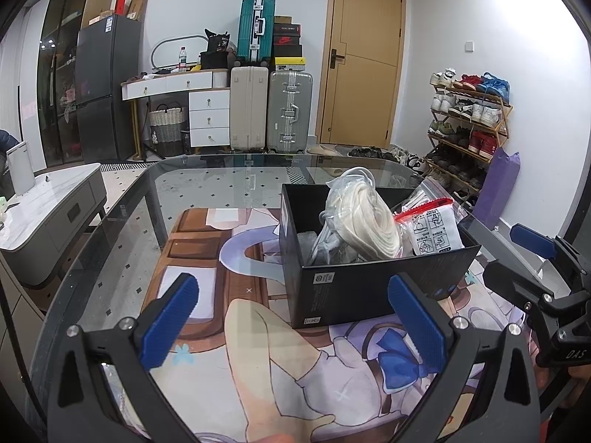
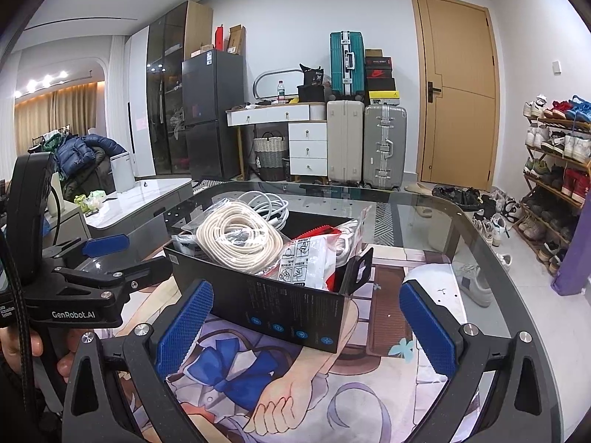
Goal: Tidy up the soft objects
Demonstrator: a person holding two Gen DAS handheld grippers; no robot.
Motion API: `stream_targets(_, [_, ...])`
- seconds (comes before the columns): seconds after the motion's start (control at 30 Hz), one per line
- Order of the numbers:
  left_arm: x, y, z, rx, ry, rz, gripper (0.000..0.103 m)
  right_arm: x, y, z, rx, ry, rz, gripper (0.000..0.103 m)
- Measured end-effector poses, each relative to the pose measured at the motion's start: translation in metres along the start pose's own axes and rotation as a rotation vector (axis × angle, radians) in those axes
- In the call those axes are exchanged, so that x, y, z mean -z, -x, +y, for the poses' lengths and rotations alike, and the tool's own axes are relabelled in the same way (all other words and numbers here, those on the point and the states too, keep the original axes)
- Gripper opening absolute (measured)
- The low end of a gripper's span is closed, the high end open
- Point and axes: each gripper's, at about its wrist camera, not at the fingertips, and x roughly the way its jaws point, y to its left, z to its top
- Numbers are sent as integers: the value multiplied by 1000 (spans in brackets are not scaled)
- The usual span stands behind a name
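A black cardboard box [image 1: 343, 288] stands on the printed mat [image 1: 236, 361] on the glass table. It holds a coil of cream rope [image 1: 369, 221], a grey-white cable bundle [image 1: 325, 243] and a zip bag with a red strip [image 1: 432, 229]. My left gripper [image 1: 295, 317] is open and empty, just in front of the box. In the right wrist view the box [image 2: 280, 313] sits between the jaws of my right gripper [image 2: 306, 328], which is open and empty. The rope [image 2: 236, 236], a white cable [image 2: 266, 203] and the bag [image 2: 306, 254] show inside.
The glass table edge [image 2: 491, 243] curves on the right, with a shoe rack [image 2: 557, 170] beyond. A grey side cabinet [image 1: 48, 214] stands left of the table. Suitcases [image 1: 269, 110] and a door [image 1: 362, 55] are at the far wall.
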Motion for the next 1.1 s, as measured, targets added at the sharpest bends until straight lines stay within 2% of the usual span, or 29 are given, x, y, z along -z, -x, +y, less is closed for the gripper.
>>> stream_targets(1.1, [-2,1,0,-2,0,-3,103,-2,2,0,-1,0,-8,102])
